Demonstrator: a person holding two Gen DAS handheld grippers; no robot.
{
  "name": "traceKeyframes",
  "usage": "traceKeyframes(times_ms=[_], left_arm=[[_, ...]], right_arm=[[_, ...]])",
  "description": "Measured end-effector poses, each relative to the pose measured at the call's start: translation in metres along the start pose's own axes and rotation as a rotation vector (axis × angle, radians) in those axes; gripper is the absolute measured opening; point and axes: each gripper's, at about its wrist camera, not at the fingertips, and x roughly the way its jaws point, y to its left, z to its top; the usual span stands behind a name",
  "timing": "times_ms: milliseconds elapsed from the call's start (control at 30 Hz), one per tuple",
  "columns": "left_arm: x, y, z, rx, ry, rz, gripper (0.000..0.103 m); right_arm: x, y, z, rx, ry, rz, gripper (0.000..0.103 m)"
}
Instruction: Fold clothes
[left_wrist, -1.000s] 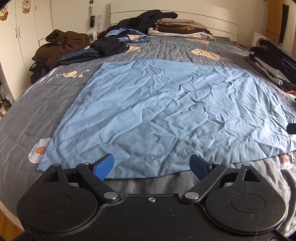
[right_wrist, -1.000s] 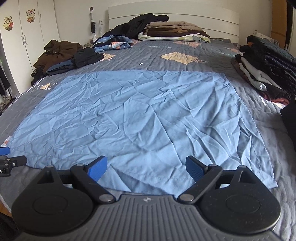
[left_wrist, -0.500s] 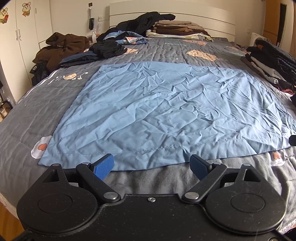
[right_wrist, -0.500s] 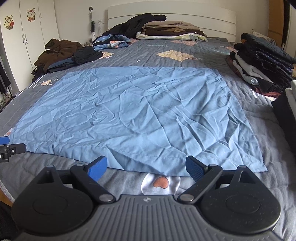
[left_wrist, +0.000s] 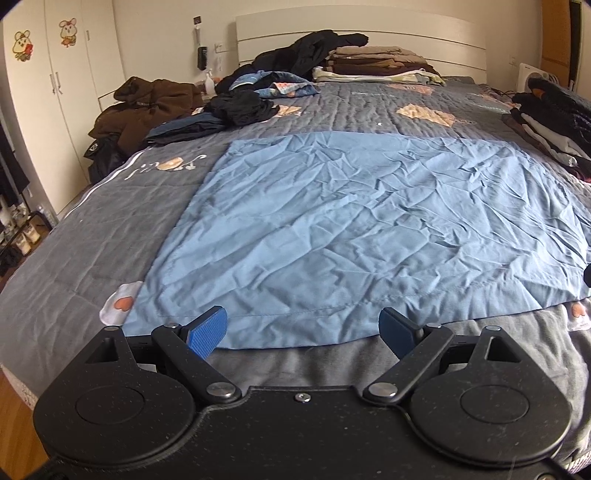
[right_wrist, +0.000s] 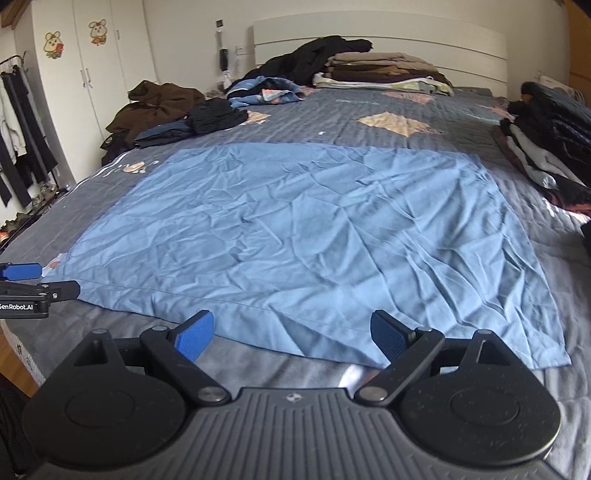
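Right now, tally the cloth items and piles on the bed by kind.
Flat light-blue cloth sheet: 1
Neat folded stacks: 2, beige-brown at headboard, dark at right edge
Loose heaps: 3, brown, black, blue patterned
Total: 6

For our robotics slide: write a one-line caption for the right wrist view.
Open right hand-held gripper poised at the near hem of a blue cloth spread on the bed.

White wardrobe (left_wrist: 66, 92) with 2 cartoon stickers (left_wrist: 22, 46), hairbrush (left_wrist: 201, 57) on wall
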Motion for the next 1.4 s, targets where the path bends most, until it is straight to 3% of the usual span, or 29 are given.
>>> traceKeyframes(times_ms=[500,767,867,1033,1100,1267,1400], left_arm=[[0.002,0.073,-0.008,-0.082,0.023,0.067,0.089],[0.018,0.139,-0.020,-0.365,0.026,-0.009,0.089],[0.025,0.166,-0.030,-0.494,0.022,-0.015,0.084],[0.047,0.208,-0.054,-0.776,0.047,-0.098,0.058],[0.056,0.218,-0.063,-0.856,0.049,-0.129,0.054],[0.065,0.224,-0.073,-0.930,0.023,-0.150,0.048],[0.070,0.224,-0.068,-0.924,0.020,-0.157,0.040]], right_arm=[[0.035,0.068,0.027,-0.065,0.016,0.106,0.091],[0.060,0.093,0.031,-0.065,0.049,0.171,0.091],[0.066,0.100,0.033,-0.062,0.055,0.181,0.091],[0.075,0.106,0.035,-0.050,0.070,0.199,0.091],[0.078,0.107,0.034,-0.048,0.079,0.201,0.091],[0.083,0.104,0.033,-0.039,0.090,0.195,0.091],[0.083,0.101,0.035,-0.023,0.090,0.196,0.091]])
